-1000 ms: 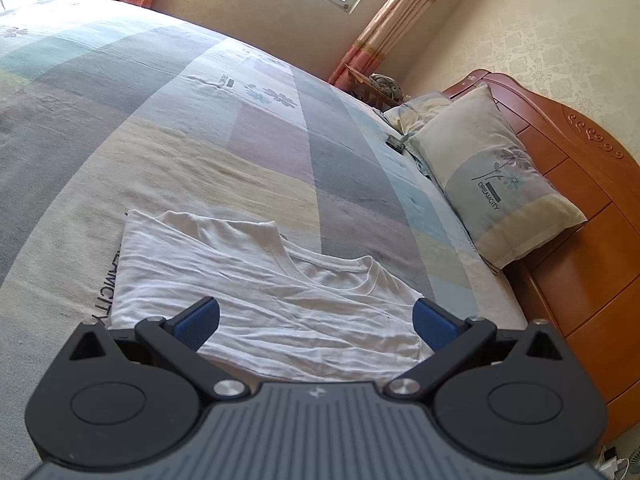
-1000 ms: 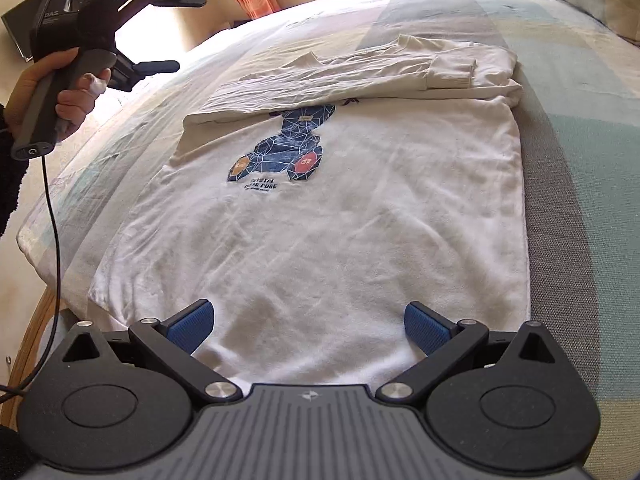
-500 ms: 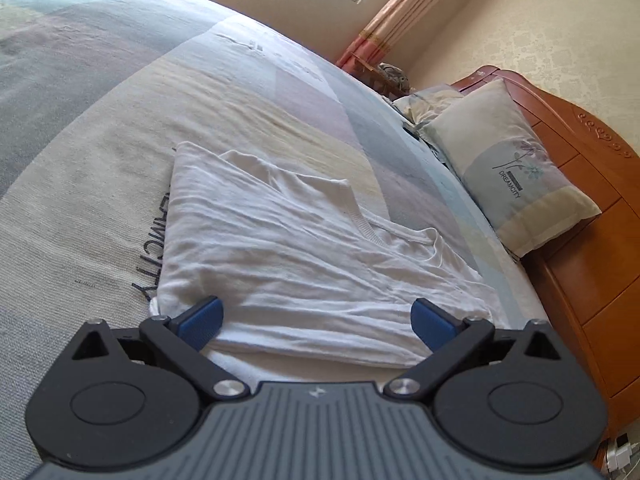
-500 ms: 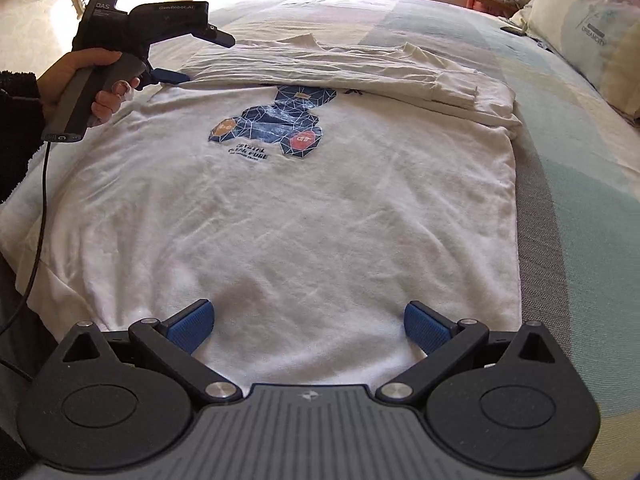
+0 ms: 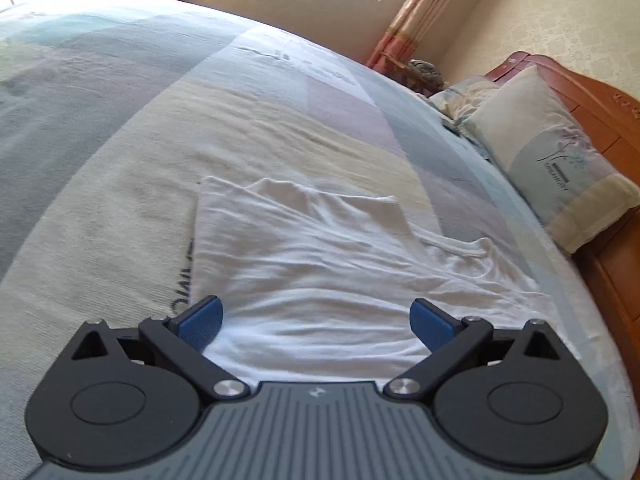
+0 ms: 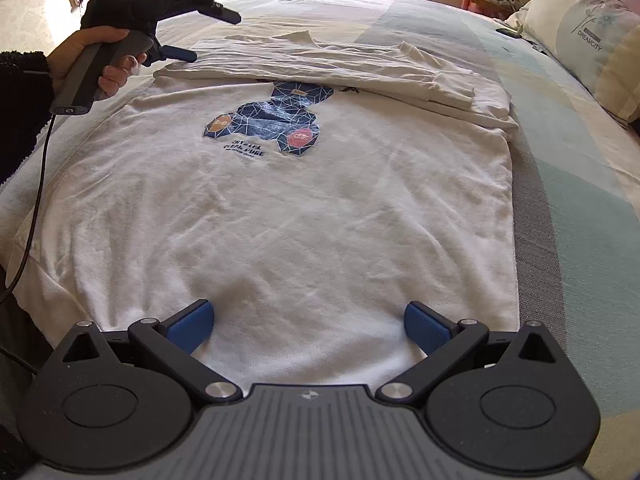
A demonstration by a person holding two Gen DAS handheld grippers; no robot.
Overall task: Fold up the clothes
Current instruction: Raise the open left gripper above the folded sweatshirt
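A white long-sleeved shirt (image 6: 288, 208) with a blue bear print (image 6: 272, 124) lies flat on the bed, its sleeves folded across the chest near the collar. My right gripper (image 6: 308, 326) hovers open over the shirt's hem, nothing between its blue pads. In the right wrist view a hand holds my left gripper (image 6: 208, 34) open just above the shirt's far left shoulder. The left wrist view shows that gripper (image 5: 318, 322) open over the folded sleeve and collar area of the shirt (image 5: 320, 264).
The bed (image 6: 580, 208) has a pastel patchwork cover. Pillows (image 5: 552, 156) lean on a wooden headboard (image 5: 608, 112) on the right. A dark small object (image 6: 508, 32) lies near the pillows. A cable (image 6: 36, 200) hangs from the left gripper over the bed's left edge.
The left gripper has come down and in toward the shirt's shoulder, from beside the bed to just above the cloth. The right gripper stays over the hem, open.
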